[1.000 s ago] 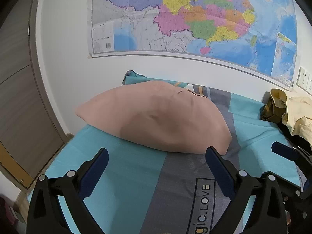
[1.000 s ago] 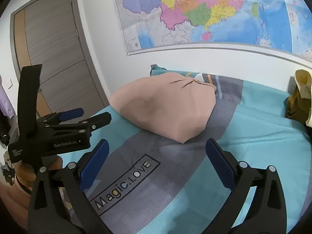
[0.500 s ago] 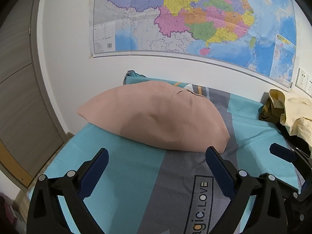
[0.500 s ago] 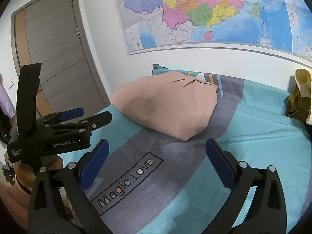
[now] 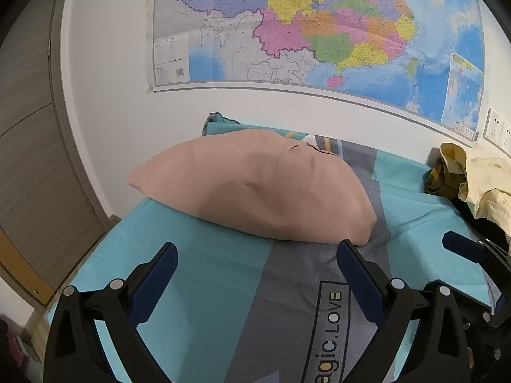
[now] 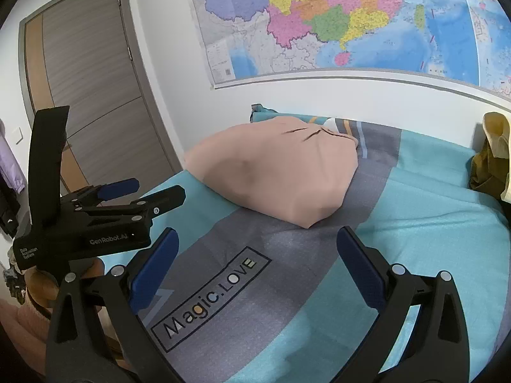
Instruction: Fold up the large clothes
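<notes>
A folded salmon-pink garment (image 5: 255,191) lies in a smooth, puffy bundle at the far end of the bed, also seen as the pink garment (image 6: 278,172) in the right wrist view. My left gripper (image 5: 255,274) hovers open above the sheet just short of its near edge, holding nothing. My right gripper (image 6: 255,258) is open and empty too, over the grey stripe with the "Magic.LOVE" print (image 6: 210,293). The left gripper's body (image 6: 95,223) shows at the left of the right wrist view. A crumpled pile of yellow and olive clothes (image 5: 472,178) sits at the bed's right side.
The bed carries a teal and grey sheet (image 5: 207,287) and stands against a white wall with a large coloured map (image 5: 319,32). A grey-brown door (image 6: 86,95) is at the left, beyond the bed's edge. Wall sockets (image 5: 498,127) sit at the far right.
Both grippers have drawn back slightly from the pink garment and stay open. The garment has not moved.
</notes>
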### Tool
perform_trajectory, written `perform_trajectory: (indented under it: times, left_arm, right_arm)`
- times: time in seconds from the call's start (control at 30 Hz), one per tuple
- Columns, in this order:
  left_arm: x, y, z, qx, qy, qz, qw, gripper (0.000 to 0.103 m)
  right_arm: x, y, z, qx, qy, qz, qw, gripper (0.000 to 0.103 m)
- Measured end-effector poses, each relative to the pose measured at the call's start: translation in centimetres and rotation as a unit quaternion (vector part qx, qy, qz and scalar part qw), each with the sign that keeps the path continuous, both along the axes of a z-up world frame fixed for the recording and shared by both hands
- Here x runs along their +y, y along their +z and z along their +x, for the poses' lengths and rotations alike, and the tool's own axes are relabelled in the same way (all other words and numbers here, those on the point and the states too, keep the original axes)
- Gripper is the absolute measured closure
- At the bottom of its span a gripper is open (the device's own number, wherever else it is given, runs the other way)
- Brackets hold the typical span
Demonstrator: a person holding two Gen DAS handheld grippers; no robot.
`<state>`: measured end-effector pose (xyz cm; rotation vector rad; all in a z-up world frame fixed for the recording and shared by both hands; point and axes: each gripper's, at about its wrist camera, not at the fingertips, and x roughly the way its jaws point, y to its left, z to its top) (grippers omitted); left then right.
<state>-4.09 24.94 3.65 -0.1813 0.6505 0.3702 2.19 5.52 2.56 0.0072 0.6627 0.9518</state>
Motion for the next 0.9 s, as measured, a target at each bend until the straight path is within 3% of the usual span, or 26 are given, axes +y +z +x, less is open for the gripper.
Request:
perform_trajectory:
  times: [0.9]
  left_arm:
    - [0.13,-0.62,0.38,0.01,-0.006,-0.011,0.9999,0.007]
  right_arm:
    - [-0.14,-0.18,-0.11,0.005,-0.004,0.001,1.0,0.005]
